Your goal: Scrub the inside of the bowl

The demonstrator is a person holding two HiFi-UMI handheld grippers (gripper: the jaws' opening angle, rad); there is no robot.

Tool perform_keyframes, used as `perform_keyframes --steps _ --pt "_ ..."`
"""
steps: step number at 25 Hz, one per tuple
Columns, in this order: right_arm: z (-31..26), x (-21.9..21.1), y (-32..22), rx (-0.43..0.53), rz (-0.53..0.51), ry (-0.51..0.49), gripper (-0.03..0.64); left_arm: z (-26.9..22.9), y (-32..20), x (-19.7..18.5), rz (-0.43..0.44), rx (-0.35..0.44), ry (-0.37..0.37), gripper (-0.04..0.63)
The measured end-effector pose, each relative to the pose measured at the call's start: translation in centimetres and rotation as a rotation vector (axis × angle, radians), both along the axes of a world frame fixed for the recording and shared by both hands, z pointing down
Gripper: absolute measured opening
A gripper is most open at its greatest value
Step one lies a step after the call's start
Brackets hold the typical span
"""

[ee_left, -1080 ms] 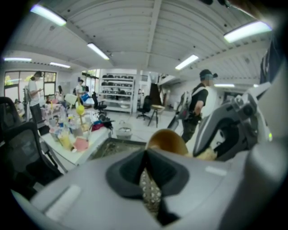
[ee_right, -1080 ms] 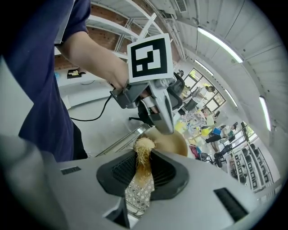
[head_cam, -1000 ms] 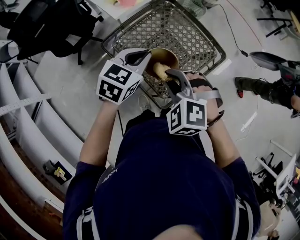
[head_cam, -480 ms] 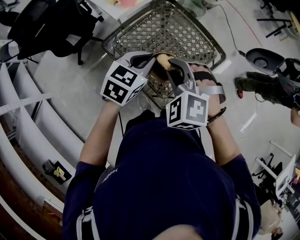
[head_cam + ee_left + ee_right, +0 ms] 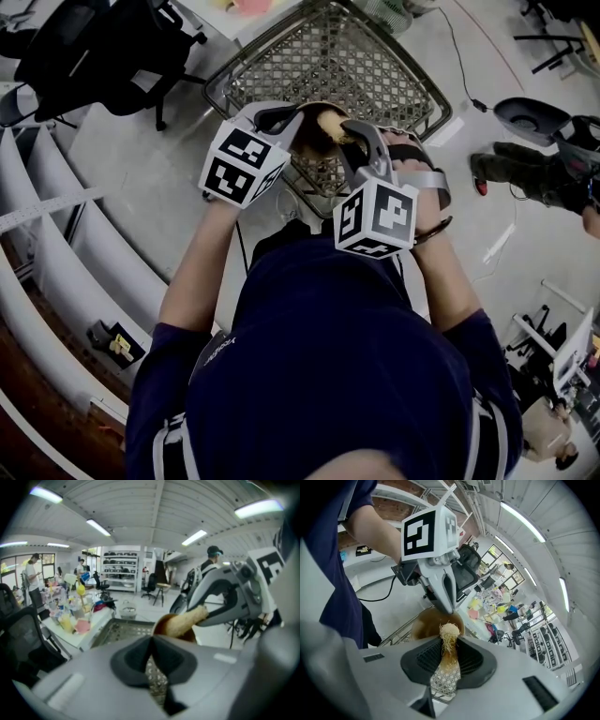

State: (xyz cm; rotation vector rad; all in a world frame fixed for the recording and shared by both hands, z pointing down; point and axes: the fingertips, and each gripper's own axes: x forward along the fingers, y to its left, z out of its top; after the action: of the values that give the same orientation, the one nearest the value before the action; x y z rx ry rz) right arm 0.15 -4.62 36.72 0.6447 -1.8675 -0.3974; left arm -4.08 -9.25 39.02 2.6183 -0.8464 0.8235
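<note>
Clamping one bowl (image 5: 423, 623) by its rim, the left gripper (image 5: 151, 641); the right gripper (image 5: 446, 656), jaws tight on one scrubber (image 5: 449, 633).

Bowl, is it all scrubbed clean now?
Done: the left gripper is shut on the bowl's rim, and the right gripper is shut on the scrubber. In hand: the scrubber's tip pokes into the bowl, held above the basket. Left: the pictures don't show how clean the inside is, and the bowl is not yet put down.
</note>
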Motion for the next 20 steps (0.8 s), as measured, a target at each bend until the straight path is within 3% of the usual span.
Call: perform_keyframes --steps 5,12,17,20 --pt "-1.4 0.1 -1.1 0.066 0.009 -0.030 0.069 -0.3 0.3 1.5 0.035 0.010 0.016 0.012" --pt "0.6 0.9 -0.2 -0.017 0.055 -0.041 0.069 -0.6 -0.8 0.6 0.006 0.034 0.003 0.011" --pt "1.4 -0.7 1.4 -0.098 0.016 -0.102 0.069 -1.3 -1.7 0.2 -0.023 0.058 0.006 0.012" --pt "1.5 -0.6 1.3 -0.094 0.014 -0.091 0.069 -1.2 -1.6 0.2 -0.019 0.053 0.004 0.011"
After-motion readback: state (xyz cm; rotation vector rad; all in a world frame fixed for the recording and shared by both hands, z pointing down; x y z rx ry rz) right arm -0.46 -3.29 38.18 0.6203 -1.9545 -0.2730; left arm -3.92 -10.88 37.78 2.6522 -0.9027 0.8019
